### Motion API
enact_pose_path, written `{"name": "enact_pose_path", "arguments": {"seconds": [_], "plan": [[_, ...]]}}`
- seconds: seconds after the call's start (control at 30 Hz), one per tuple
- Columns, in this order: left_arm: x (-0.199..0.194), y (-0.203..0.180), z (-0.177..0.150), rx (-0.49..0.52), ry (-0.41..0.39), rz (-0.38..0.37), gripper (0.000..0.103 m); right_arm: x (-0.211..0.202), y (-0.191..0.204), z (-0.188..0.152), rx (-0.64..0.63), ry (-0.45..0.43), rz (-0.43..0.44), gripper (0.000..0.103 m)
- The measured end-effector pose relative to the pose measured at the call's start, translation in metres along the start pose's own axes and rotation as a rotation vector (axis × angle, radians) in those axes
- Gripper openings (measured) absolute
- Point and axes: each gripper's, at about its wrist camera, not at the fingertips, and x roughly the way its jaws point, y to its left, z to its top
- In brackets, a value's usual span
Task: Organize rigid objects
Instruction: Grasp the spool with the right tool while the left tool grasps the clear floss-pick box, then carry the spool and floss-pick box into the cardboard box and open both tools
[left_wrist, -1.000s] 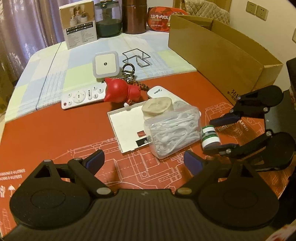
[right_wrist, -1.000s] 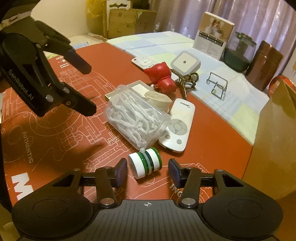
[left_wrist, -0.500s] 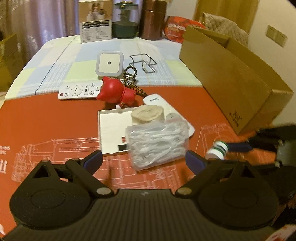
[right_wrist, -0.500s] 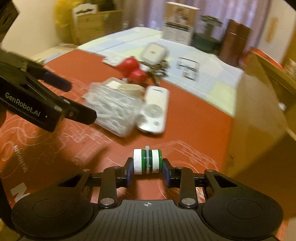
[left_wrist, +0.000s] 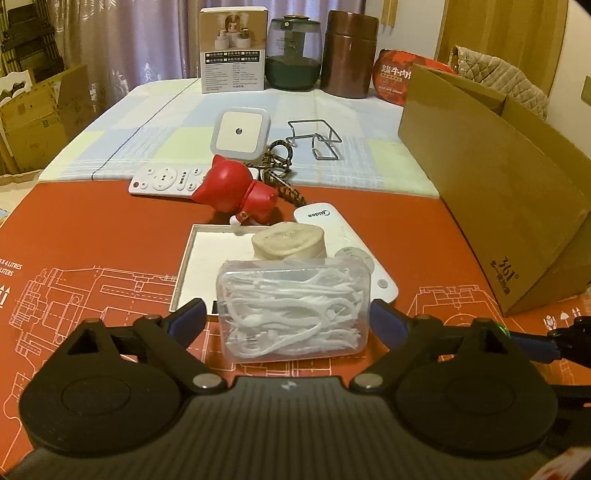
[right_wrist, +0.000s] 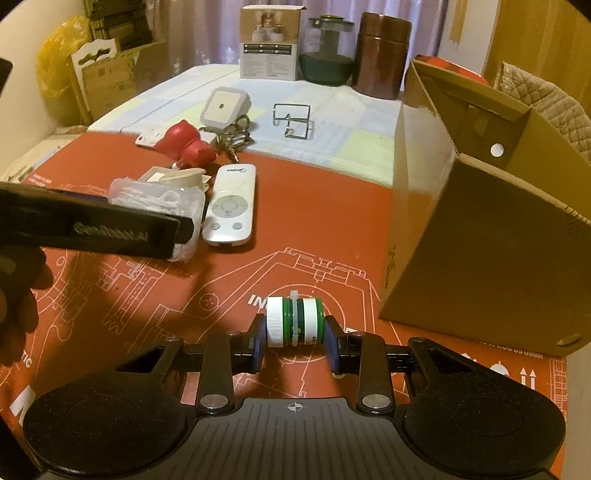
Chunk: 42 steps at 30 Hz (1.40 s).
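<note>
Now small green-and-white bottle (right_wrist: 295, 322) lies sideways, clamped end to end in right gripper (right_wrist: 295, 341), held above red mat (right_wrist: 129, 314), just beside open cardboard box (right_wrist: 480, 229). Clear case of white floss picks (left_wrist: 293, 304) rests on mat between pads of left gripper (left_wrist: 286, 319); jaws closing, not touching case. Behind: white tray (left_wrist: 216, 258), 2 white remotes, red figurine (left_wrist: 236, 190).
</note>
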Motion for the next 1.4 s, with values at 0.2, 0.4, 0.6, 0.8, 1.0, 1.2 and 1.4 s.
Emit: {"name": "enact_pose_path", "arguments": {"seconds": [0.2,0.4,0.6,0.8,1.0,1.2,1.4], "plan": [[-0.003,-0.004,-0.003,0.045,-0.012,0.024,0.084,0.000,-0.003,-0.001,0.016,0.000,0.008,0.029],[-0.013,-0.003,-0.010,0.105,-0.002,0.008,0.083,-0.002,-0.002,0.000,0.031,-0.008,0.009,0.029],[-0.036,0.002,-0.010,0.139,-0.015,-0.014,0.083,-0.014,0.002,0.002,0.049,-0.050,-0.001,0.029],[-0.065,0.005,0.011,0.151,-0.042,-0.053,0.083,-0.044,0.009,0.010,0.081,-0.121,-0.002,0.029],[-0.094,-0.015,0.052,0.169,-0.092,-0.151,0.083,-0.097,0.002,0.032,0.104,-0.242,-0.047,0.029],[-0.106,-0.064,0.094,0.200,-0.155,-0.278,0.083,-0.139,-0.052,0.061,0.153,-0.334,-0.178,0.029],[-0.088,-0.122,0.115,0.257,-0.166,-0.408,0.083,-0.143,-0.116,0.074,0.252,-0.330,-0.250,0.029]]}}
